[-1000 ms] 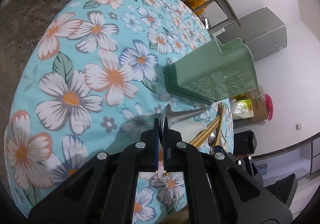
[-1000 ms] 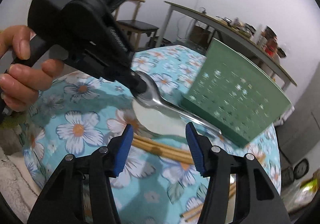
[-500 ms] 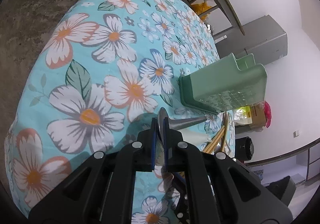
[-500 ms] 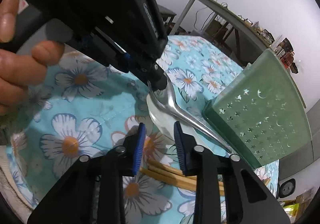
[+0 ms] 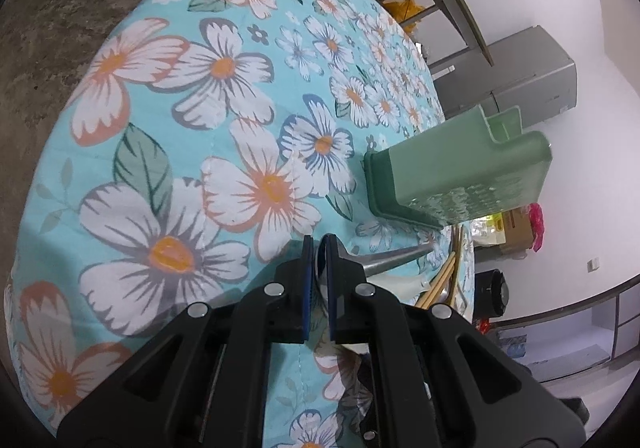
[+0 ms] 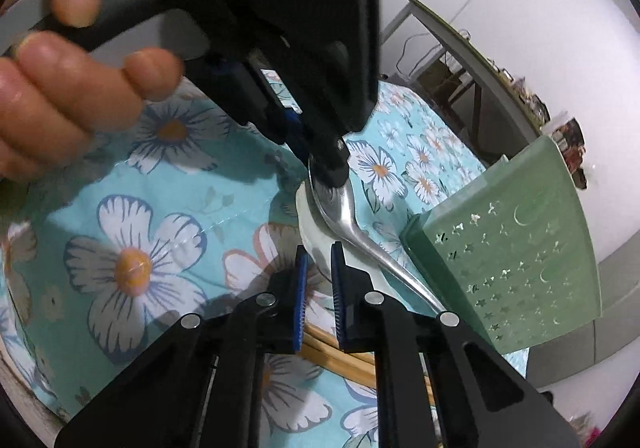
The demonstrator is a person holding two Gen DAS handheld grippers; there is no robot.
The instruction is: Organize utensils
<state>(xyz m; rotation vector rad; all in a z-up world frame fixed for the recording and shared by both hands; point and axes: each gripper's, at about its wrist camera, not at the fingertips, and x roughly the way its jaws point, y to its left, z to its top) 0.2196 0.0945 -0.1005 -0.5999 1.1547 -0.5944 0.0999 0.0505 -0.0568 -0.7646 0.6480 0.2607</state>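
Metal spoon (image 6: 344,216) is the thing in play: the left gripper (image 5: 316,272) is clamped on its bowl, jaws pinched tight around the rim, and holds it above the floral tablecloth (image 5: 168,152). From the bowl the handle runs away on a slant toward the foot of the green utensil holder (image 6: 516,248), so the spoon's long axis points at that holder, not up into its open top. The right gripper (image 6: 318,280) sits just short of the spoon's neck with its 2 blue pads closing; nothing but a white dish (image 6: 316,244) below shows in the narrow gap between them, and they press on nothing yet. The handle passes just to the right of the right-hand pad in the right wrist view, so the right hand is the nearer one to the free shaft. My reading is that a handover or regrip is being set up, and it turns on sliding those jaws sideways onto the handle. Wooden chopsticks (image 6: 340,360) lie on the cloth beneath, near the holder's base.
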